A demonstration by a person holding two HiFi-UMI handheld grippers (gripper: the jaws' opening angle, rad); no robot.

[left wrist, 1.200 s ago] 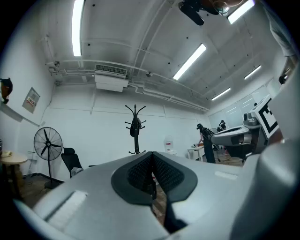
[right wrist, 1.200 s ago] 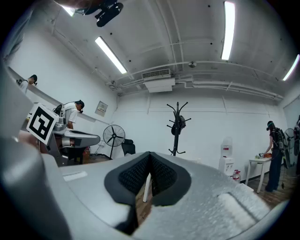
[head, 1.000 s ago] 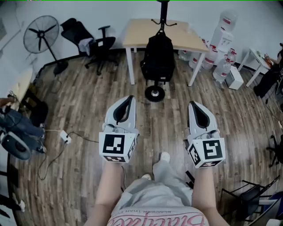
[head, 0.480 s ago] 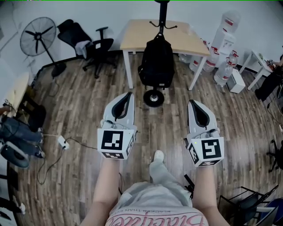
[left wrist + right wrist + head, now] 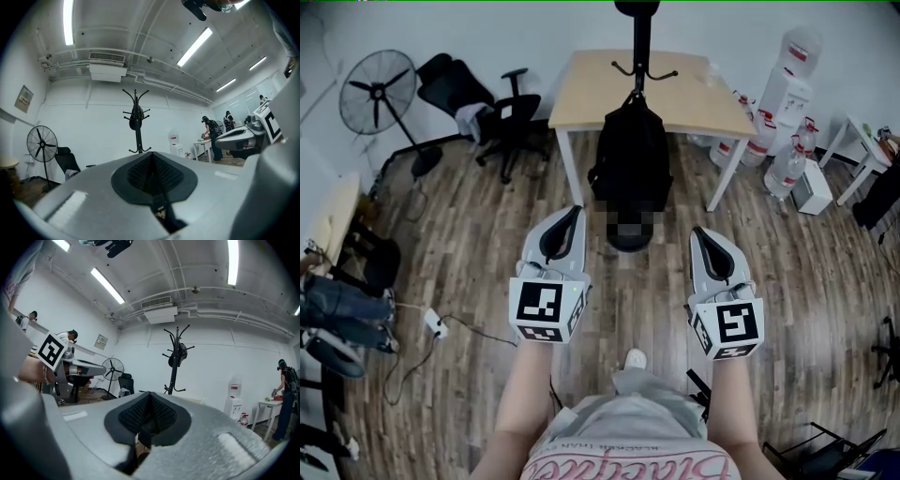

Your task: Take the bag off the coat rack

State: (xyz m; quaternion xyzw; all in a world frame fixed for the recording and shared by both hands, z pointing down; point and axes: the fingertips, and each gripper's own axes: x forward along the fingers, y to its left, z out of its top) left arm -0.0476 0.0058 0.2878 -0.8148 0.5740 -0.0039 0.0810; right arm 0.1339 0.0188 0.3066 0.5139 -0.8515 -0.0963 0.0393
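A black backpack hangs from the lower hooks of a black coat rack, in front of a beige table. Both grippers are held low before me, pointing at the bag and well short of it. The left gripper is shut with nothing in it, and so is the right gripper. In the left gripper view the rack stands ahead above the shut jaws of the left gripper. The right gripper view shows the rack above the right gripper. There the bag is hidden behind the gripper bodies.
A standing fan and a black office chair are at the back left. Water bottles and a small white table are at the right. A power strip with cable lies on the wood floor at the left. People stand at a far table.
The rack and bag have come nearer and sit lower in the head view as the person steps forward. Both grippers stay shut and hold their places side by side.
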